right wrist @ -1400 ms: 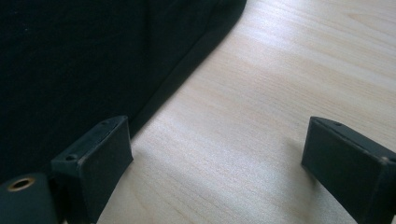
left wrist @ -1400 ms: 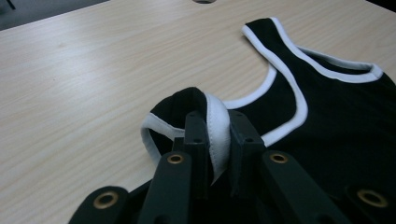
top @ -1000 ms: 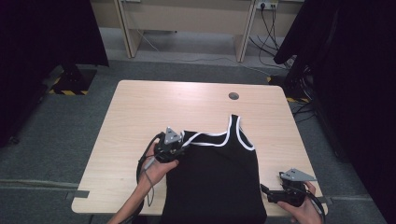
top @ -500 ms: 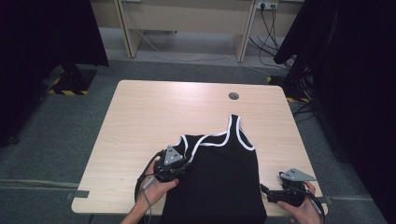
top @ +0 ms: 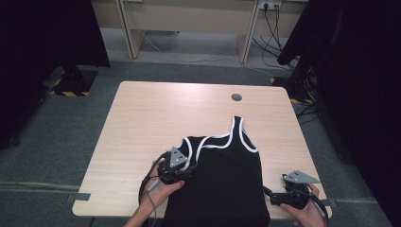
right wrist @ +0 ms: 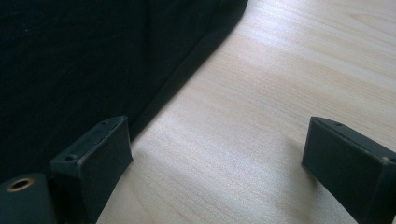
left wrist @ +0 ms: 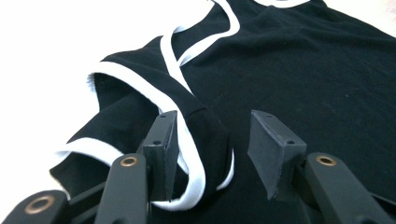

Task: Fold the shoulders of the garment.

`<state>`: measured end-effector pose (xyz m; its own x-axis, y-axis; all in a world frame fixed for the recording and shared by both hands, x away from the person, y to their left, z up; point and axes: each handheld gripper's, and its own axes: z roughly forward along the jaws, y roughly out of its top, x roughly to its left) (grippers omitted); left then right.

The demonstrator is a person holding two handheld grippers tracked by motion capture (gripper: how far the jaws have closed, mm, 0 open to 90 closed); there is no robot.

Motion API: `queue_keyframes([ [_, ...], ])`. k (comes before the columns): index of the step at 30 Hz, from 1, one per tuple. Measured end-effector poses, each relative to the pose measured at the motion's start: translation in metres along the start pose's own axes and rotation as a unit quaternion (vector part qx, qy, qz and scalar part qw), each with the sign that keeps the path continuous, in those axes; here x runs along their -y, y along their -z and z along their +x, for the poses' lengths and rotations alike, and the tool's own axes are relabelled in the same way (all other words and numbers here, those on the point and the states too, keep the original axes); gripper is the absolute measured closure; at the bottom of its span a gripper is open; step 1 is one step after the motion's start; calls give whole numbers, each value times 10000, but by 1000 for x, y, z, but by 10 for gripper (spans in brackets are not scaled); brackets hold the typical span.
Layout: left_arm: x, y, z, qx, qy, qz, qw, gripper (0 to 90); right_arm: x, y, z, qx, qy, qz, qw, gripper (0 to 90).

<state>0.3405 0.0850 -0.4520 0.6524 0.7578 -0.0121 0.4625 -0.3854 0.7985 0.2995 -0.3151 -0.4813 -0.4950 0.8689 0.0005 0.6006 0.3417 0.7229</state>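
Observation:
A black tank top (top: 227,179) with white trim lies flat on the light wooden table (top: 156,113), its hem at the near edge. My left gripper (top: 188,163) sits at the top's left shoulder strap. In the left gripper view the jaws of the left gripper (left wrist: 215,154) have just been opening. A folded strap (left wrist: 201,140) with white edging lies loose between them, and the right pad stands apart from it. My right gripper (top: 270,194) rests open beside the top's right side. In the right gripper view the right gripper (right wrist: 219,163) frames bare wood, its left jaw at the top's edge (right wrist: 70,56).
A round cable hole (top: 236,97) is in the table's far right part. Desk legs and cables (top: 279,28) stand on the grey floor beyond. Dark curtains (top: 42,42) flank both sides. Bare tabletop (top: 142,132) stretches left of and behind the garment.
My left gripper has moved toward the near edge, dragging the left strap down into a fold, and its jaws have spread apart off the strap. The right gripper has stayed put.

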Motion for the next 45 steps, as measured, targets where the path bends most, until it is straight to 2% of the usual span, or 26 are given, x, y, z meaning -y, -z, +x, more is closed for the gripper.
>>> queue_keyframes([
  [5, 1, -12, 3, 130, 232, 196, 9995, 529, 0, 0, 0, -2, 1, -1, 10000, 86],
  [6, 1, -14, 4, 158, 225, 242, 9993, 553, 0, 0, 0, -2, 2, 0, 10000, 86],
  [7, 3, -16, 5, 169, 235, 261, 9992, 584, 0, 0, 0, -2, 0, 0, 10000, 86],
  [8, 4, -17, 6, 140, 195, 322, 9992, 701, 0, 0, 0, -2, 0, 0, 10000, 86],
  [9, 5, -19, 6, 62, 144, 345, 9993, 701, 0, 0, 0, -2, 0, 0, 10000, 86],
  [11, 7, -20, 9, -54, 118, 260, 9996, 836, 0, 0, 0, -1, 8, 3, 10000, 86],
  [12, 7, -20, 9, -54, 118, 260, 9996, 874, 0, 0, 0, -2, 8, 2, 10000, 86],
  [15, 6, -10, 4, -18, 4, 147, 9999, 889, 0, 0, 0, -4, 8, 6, 10000, 85],
  [19, 5, 2, 0, 103, -3, 85, 9999, 888, 0, 0, 0, -7, 12, 6, 10000, 86],
  [23, 11, 10, -5, 176, -102, 158, 9997, 887, 0, 0, 0, -9, 14, 5, 10000, 85],
  [26, 21, 8, -5, 214, -38, 271, 9994, 877, 0, 0, 1, -10, 5, 7, 10000, 85],
  [28, 27, 6, -5, 235, 22, 302, 9993, 844, 0, 0, 1, -13, 8, 5, 10000, 85],
  [30, 30, 7, -5, 267, 68, 266, 9993, 767, -1, -1, 1, -12, 7, 6, 10000, 85],
  [31, 30, 9, -5, 250, 97, 193, 9995, 767, -1, -1, 1, -12, 7, 6, 10000, 85],
  [32, 30, 11, -5, 262, 103, 176, 9994, 663, -1, -1, 1, -13, 8, 5, 10000, 85],
  [33, 30, 12, -6, 279, 91, 180, 9994, 663, -1, -1, 1, -13, 8, 5, 10000, 85],
  [35, 30, 17, -10, 182, 138, 130, 9997, 477, -1, -1, 1, -19, 17, 13, 10000, 86],
  [39, 33, 20, -11, 183, 254, 129, 9994, 304, -3, 0, 0, -50, 41, 81, 9999, 92],
  [45, 43, 24, -8, 10, 359, 285, 9989, 172, -6, 1, -2, -137, 68, 119, 9998, 137],
])
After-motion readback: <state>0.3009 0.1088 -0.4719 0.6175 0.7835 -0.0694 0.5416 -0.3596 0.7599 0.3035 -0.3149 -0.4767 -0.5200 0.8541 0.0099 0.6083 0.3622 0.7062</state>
